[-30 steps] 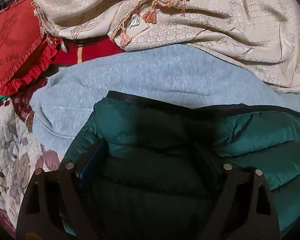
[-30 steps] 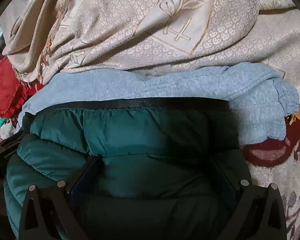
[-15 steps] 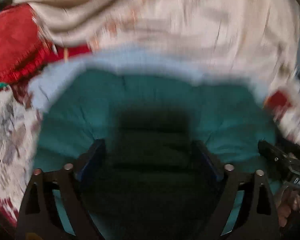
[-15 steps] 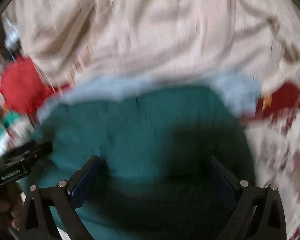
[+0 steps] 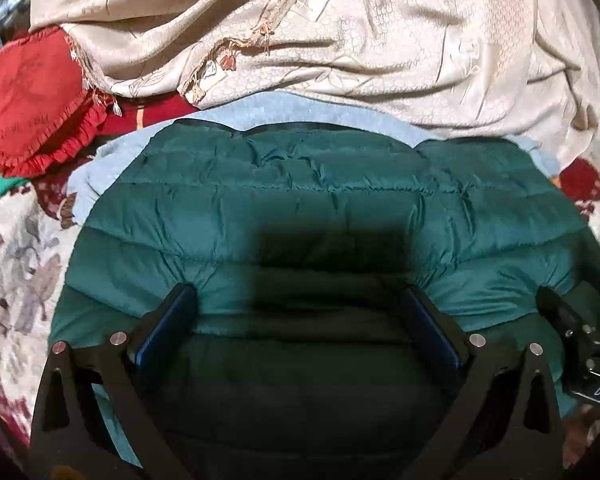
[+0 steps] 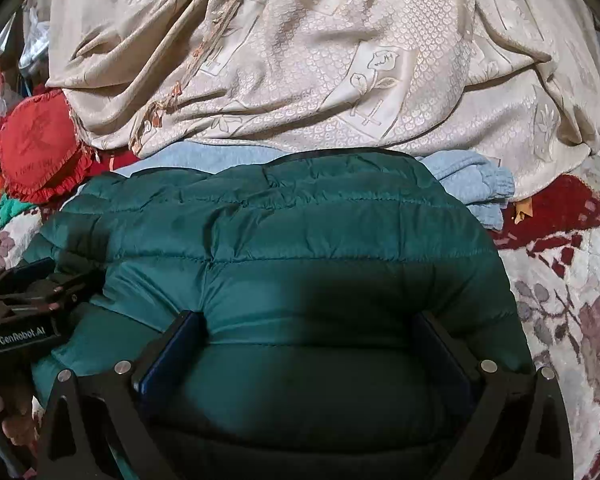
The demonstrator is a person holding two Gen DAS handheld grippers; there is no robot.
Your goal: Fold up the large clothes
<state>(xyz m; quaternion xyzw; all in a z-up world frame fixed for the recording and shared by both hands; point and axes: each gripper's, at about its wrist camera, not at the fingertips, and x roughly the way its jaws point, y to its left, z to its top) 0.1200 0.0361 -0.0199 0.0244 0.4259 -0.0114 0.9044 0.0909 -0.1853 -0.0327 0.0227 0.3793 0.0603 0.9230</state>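
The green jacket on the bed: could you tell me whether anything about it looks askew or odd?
The green jacket lies folded on top of a light blue sweatshirt, whose cuff sticks out unevenly at its right. A rumpled beige cloth crowds its far edge. No damage shows.

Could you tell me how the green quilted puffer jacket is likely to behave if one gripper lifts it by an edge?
The green quilted puffer jacket would probably sag and unfold, since its puffy channels crease softly. Its shiny shell looks slippery, so it may slide off the pale blue fleece garment beneath. It bulges thickly, so it is likely light for its bulk.
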